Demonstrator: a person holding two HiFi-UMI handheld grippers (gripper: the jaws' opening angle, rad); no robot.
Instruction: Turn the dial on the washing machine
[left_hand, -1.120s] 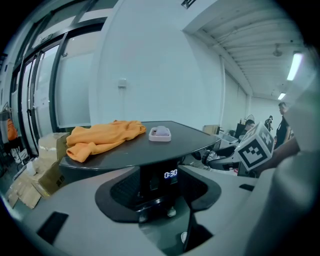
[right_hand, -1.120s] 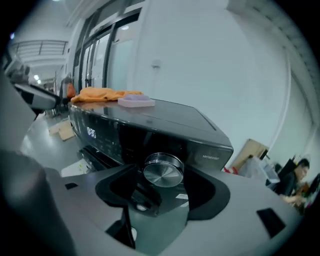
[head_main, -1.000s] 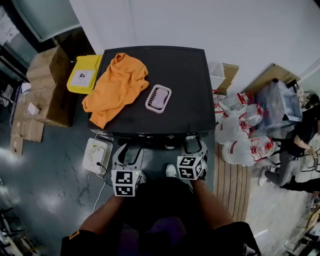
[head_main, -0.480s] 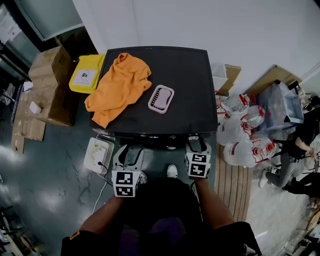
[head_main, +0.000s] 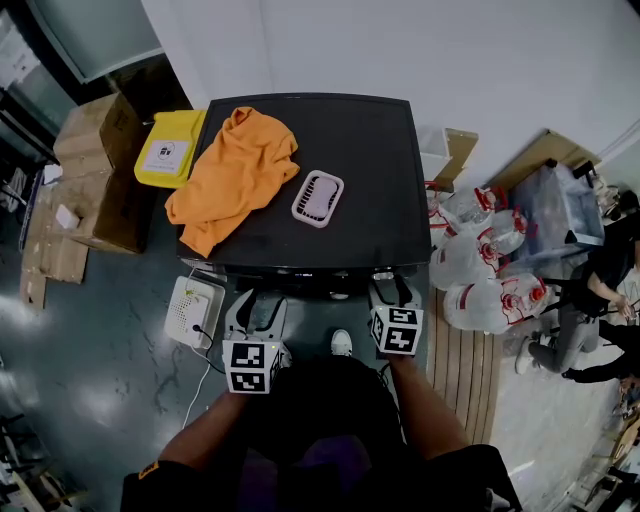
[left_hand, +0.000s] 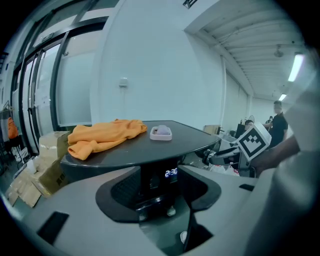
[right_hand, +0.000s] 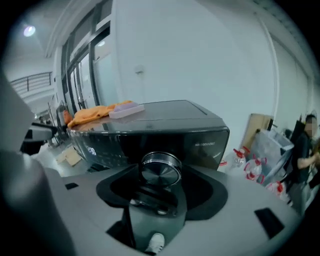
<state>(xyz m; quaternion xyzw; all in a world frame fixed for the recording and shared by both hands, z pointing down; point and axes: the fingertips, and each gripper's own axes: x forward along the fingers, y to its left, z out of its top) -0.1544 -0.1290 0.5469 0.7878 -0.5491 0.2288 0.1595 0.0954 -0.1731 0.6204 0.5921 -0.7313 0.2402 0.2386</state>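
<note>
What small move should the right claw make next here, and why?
Probably close the right claw on the dial. Its jaws stand apart, with the silvery dial centred in the gap at the front panel of the washing machine. Neither jaw seems to touch the dial yet, so a grip has to come before any turn.

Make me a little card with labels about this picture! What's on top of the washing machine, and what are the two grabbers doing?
Machine: dark washing machine, seen from above
On top: orange cloth and small pinkish tray, lying apart
Dial: round silver dial on the front panel
Right gripper: open, dial between its jaws, not squeezed
Left gripper: open, nothing in it, facing the lit display
Dial gripped: not yet
</note>
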